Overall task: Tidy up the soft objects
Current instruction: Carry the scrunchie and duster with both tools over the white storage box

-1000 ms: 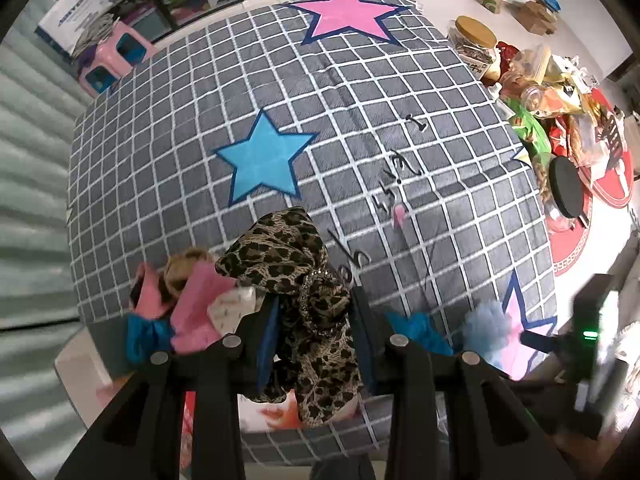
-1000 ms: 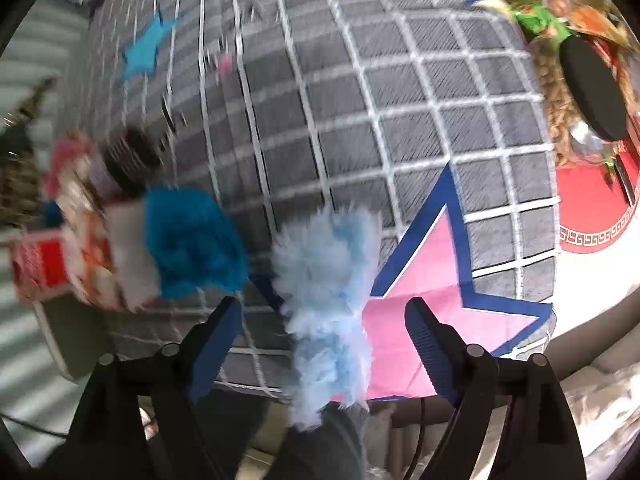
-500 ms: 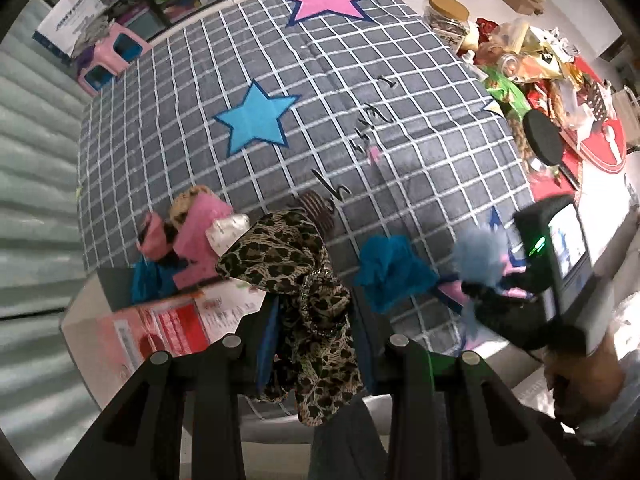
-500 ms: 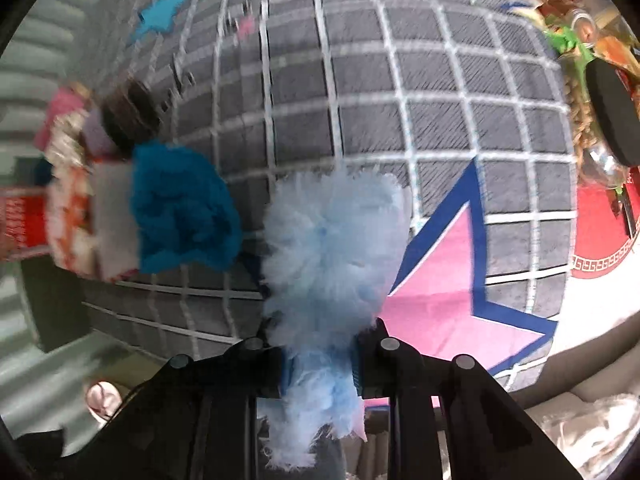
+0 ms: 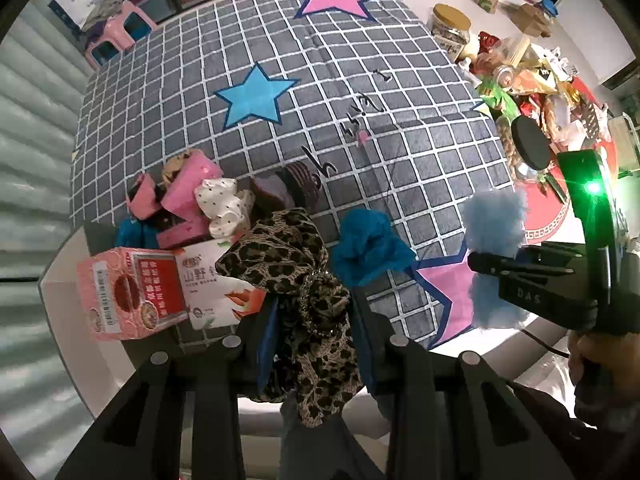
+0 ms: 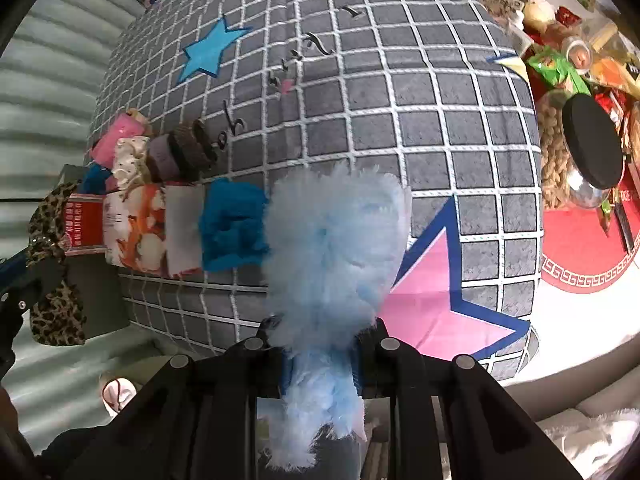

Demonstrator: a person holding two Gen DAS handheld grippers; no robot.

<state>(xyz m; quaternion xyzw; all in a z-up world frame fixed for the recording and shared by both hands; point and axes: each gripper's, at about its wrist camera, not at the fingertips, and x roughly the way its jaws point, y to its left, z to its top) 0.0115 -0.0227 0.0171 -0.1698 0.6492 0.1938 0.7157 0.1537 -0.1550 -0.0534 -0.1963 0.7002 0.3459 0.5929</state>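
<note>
Two views. Left wrist: left gripper [image 5: 312,316] pinches the leopard-print scrunchie [image 5: 296,280], whose lower folds hide the pads; box lettering [image 5: 204,276] is partly covered.

Right wrist: right gripper [image 6: 320,356] is clamped on the pale-blue fluffy scrunchie [image 6: 336,240], which hides its fingertips and overlaps the teal scrunchie [image 6: 232,228] on the checked mat [image 6: 400,100].

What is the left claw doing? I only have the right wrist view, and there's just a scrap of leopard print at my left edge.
Observer: The left claw is shut on the leopard-print cloth, which bunches ahead of the pads and hangs behind them.
Operator: And how does my grip look from the side?
Observer: Side-on, the light-blue fluff sticks out on both sides of the right claw, a tuft ahead and a tail behind.
</note>
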